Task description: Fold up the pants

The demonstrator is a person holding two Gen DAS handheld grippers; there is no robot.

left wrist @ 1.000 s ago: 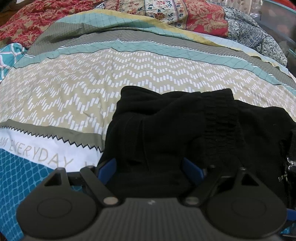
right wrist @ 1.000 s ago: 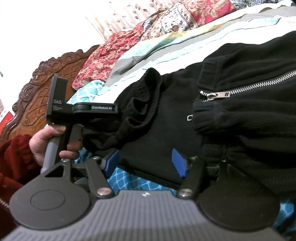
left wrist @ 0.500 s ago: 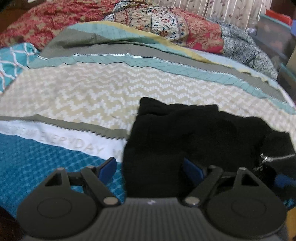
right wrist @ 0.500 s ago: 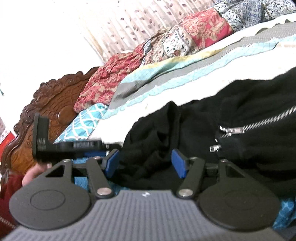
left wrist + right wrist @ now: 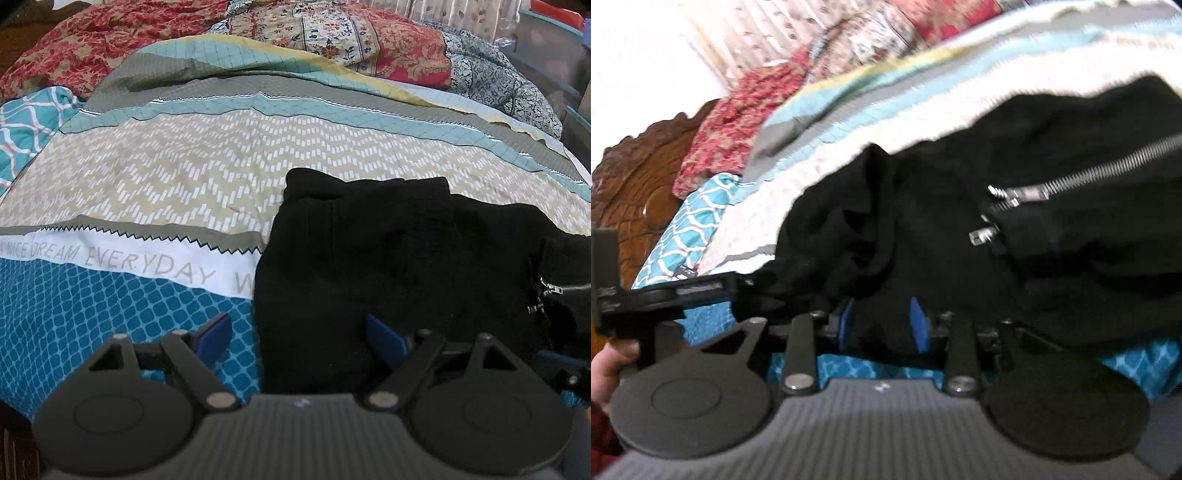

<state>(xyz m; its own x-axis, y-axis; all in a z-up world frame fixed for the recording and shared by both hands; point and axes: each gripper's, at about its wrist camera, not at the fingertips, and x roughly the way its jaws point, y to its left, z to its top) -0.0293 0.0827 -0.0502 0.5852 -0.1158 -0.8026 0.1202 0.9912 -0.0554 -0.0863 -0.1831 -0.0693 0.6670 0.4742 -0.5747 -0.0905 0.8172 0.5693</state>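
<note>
The black pants (image 5: 388, 258) lie bunched on the patterned bedspread (image 5: 184, 177), with a silver zipper (image 5: 543, 295) at the right. My left gripper (image 5: 299, 336) is open, its blue pads straddling the pants' near left edge. In the right wrist view the pants (image 5: 960, 221) fill the centre, zipper (image 5: 1071, 181) upper right. My right gripper (image 5: 882, 325) has its blue pads close together, pinching black pants fabric at the near edge. The left gripper's body (image 5: 665, 295) shows at the left, held by a hand.
Red and floral quilts (image 5: 332, 33) are piled at the far side of the bed. A teal patterned pillow (image 5: 26, 122) lies at the left. A carved wooden headboard (image 5: 635, 184) stands at the left in the right wrist view.
My left gripper has pulled back and left, off the pants, now at their edge. My right gripper has closed from open onto the pants fabric.
</note>
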